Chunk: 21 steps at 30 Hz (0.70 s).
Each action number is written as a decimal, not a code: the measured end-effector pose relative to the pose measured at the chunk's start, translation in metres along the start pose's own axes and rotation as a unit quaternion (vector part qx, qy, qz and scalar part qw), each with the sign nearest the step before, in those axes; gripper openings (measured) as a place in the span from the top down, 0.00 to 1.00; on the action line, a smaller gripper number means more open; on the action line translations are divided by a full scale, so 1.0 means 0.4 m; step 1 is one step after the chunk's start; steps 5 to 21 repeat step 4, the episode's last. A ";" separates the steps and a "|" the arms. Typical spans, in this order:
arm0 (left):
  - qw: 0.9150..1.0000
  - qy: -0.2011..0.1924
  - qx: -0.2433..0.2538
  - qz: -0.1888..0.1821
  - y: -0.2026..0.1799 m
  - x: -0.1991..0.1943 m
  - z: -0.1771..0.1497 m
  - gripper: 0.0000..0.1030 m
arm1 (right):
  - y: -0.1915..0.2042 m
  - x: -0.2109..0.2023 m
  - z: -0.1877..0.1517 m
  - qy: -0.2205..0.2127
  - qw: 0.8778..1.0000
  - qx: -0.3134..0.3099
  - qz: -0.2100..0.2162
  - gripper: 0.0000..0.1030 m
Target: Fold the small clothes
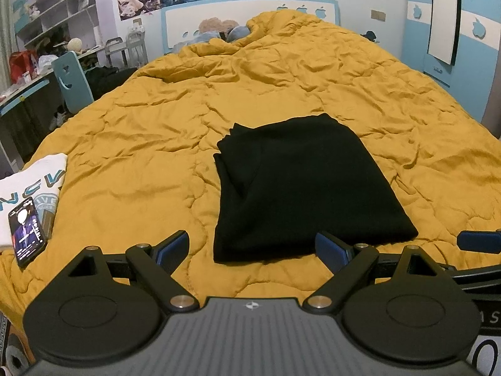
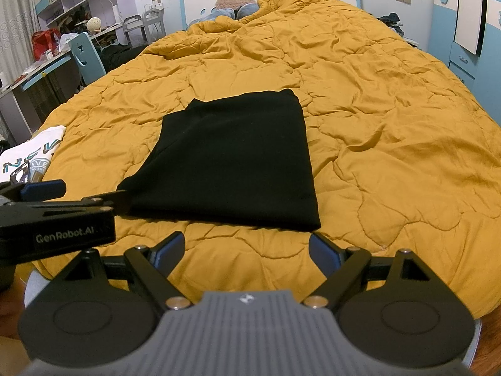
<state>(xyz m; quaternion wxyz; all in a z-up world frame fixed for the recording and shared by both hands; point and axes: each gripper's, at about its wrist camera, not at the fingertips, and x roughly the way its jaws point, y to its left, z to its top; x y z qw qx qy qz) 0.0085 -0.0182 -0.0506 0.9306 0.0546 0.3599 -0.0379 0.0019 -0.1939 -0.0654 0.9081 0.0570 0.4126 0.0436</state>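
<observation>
A black garment (image 1: 300, 185) lies folded into a rough rectangle on the mustard quilt (image 1: 156, 144); the right wrist view shows the black garment (image 2: 235, 156) too. My left gripper (image 1: 252, 247) is open, held just short of the garment's near edge, with nothing between its blue pads. In the right wrist view my right gripper (image 2: 245, 249) is open as well, hovering in front of the garment's near edge. At that view's left edge the left gripper's body and a blue fingertip (image 2: 43, 188) reach toward the garment's near-left corner.
A folded white shirt with teal lettering (image 1: 28, 188) lies at the bed's left edge, with a lit phone (image 1: 26, 230) on it. A desk, a blue chair (image 1: 73, 83) and shelves stand left of the bed. A headboard with plush toys is at the back, a wardrobe on the right.
</observation>
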 end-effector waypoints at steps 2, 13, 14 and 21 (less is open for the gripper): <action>1.000 -0.001 -0.001 -0.001 0.003 0.001 0.001 0.00 | 0.001 0.001 0.000 0.000 1.000 0.000 0.000 0.20; 1.000 0.000 -0.001 0.000 0.003 0.001 0.001 0.00 | 0.001 0.000 0.000 0.000 1.000 0.000 0.000 0.20; 1.000 0.000 -0.001 0.000 0.003 0.001 0.001 0.00 | 0.001 0.000 0.000 0.000 1.000 0.000 0.000 0.20; 1.000 0.000 -0.001 0.000 0.003 0.001 0.001 0.00 | 0.001 0.000 0.000 0.000 1.000 0.000 0.000 0.20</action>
